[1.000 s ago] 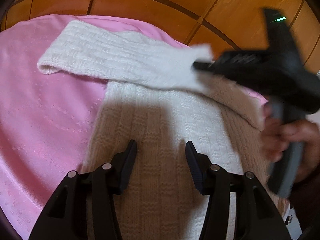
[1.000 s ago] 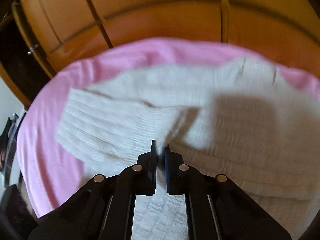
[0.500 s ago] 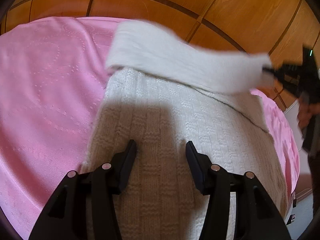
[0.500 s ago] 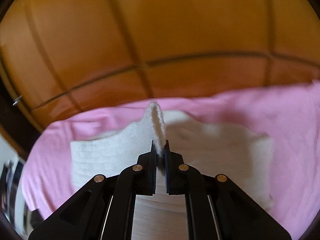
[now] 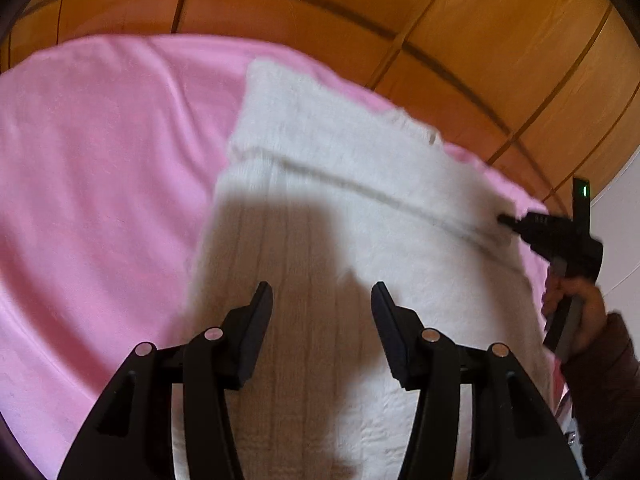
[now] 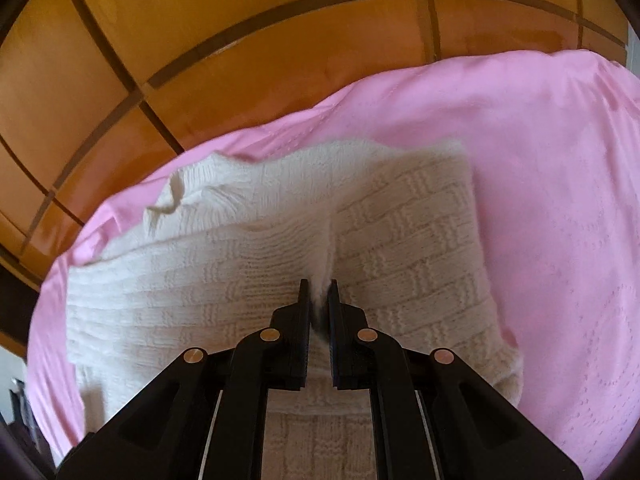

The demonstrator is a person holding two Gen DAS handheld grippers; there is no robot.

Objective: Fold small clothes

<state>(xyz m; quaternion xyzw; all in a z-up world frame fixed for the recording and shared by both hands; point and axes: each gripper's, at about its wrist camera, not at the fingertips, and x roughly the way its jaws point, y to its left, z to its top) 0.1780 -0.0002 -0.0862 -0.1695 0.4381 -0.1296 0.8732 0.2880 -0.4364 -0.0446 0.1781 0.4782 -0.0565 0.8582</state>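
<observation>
Folding: we have the white knit sweater [image 6: 400, 264] lying on the pink bedspread [image 6: 560, 200], wooden panelling [image 6: 280, 40] beyond its far edge.
Right gripper [image 6: 319, 292]: we keep it pinched narrowly on a fold of the sweater's sleeve [image 5: 360, 152], laid across the top of the body.
Left gripper [image 5: 322, 300]: our jaws stand apart above the sweater's near part, gripping nothing.
Right hand [image 5: 576, 308]: at the sweater's right edge.
</observation>
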